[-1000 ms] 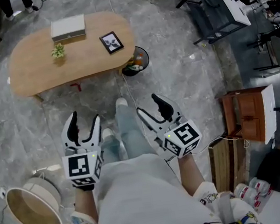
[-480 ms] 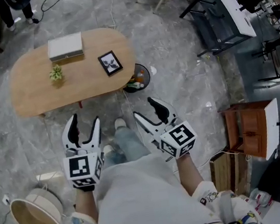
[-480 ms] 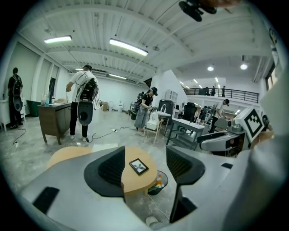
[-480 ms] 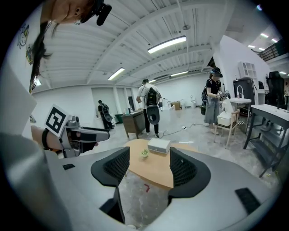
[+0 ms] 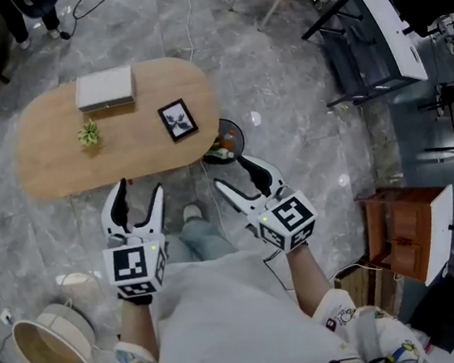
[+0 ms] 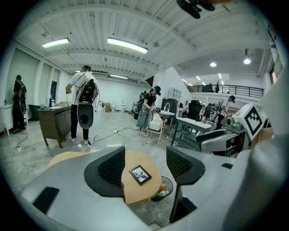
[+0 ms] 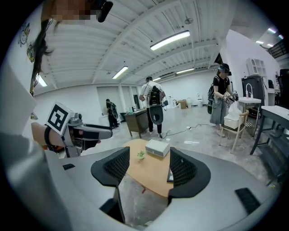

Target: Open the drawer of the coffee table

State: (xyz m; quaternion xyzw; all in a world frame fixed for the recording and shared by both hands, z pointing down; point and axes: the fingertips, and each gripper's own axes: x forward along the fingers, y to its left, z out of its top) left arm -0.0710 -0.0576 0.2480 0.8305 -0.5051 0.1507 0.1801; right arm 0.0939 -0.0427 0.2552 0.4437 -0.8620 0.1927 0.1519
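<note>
An oval, light wooden coffee table (image 5: 57,163) stands on grey marble floor, close ahead of the person. Its drawer does not show from above and probably sits under the top. The left gripper (image 5: 140,195) and right gripper (image 5: 233,174) hover at waist height, jaws apart, holding nothing. Best approach: step in, crouch, find the drawer front, then grip it squarely.
</note>
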